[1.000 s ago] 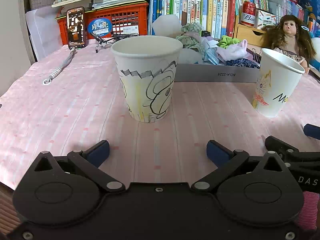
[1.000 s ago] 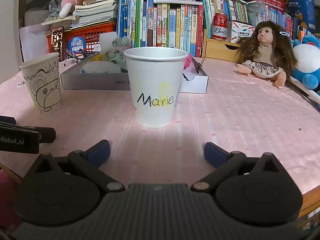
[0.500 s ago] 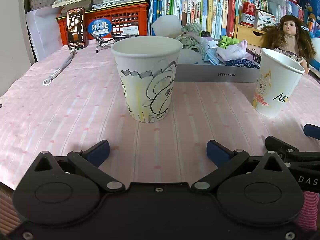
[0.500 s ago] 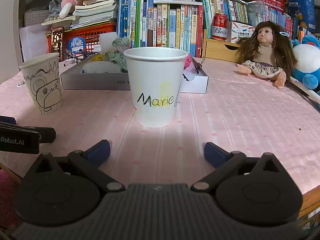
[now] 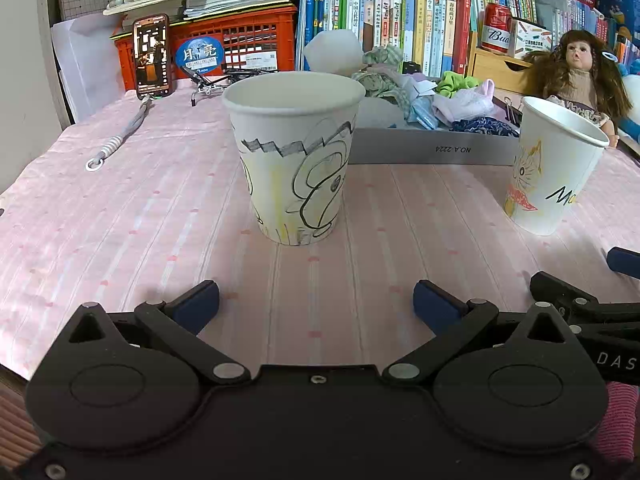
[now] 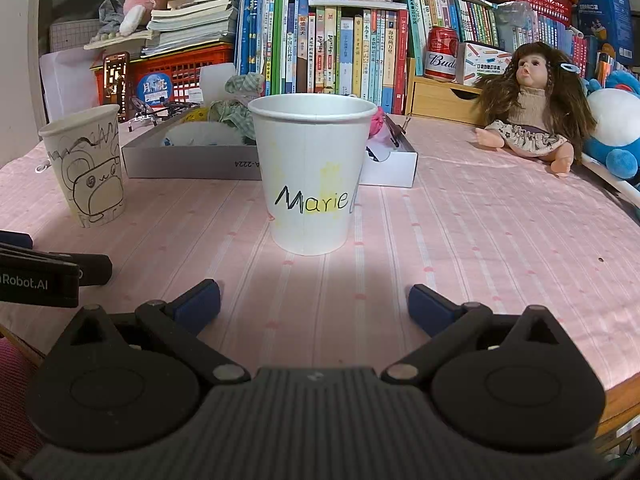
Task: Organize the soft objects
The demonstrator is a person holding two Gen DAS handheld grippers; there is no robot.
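With both tools low over the pink tablecloth (image 5: pixel 120 208): left gripper (image 5: pixel 316 304) fingers spread wide, nothing between them. Straight ahead of the gap, apart from both blue pads (image 5: pixel 196 306), an upright paper cup with a cartoon drawing (image 5: pixel 296 160). Right gripper (image 6: pixel 314 304) likewise spread and empty; directly ahead of its gap, clear of the fingertips, an upright paper cup lettered "Marie" (image 6: pixel 312 176). Same two cups noted across views: the drawn one far to the left of the right fingers, the lettered one far to the right of the left fingers. Beyond both cups, a shallow grey box (image 5: pixel 432 148) filled with soft cloth pieces (image 5: pixel 460 100), untouched. Further back: a row of books (image 6: pixel 340 44), a red crate (image 5: pixel 256 40), a phone (image 5: pixel 152 56). Well off to the right of the right fingers, a doll (image 6: pixel 528 108) seated on the cloth.
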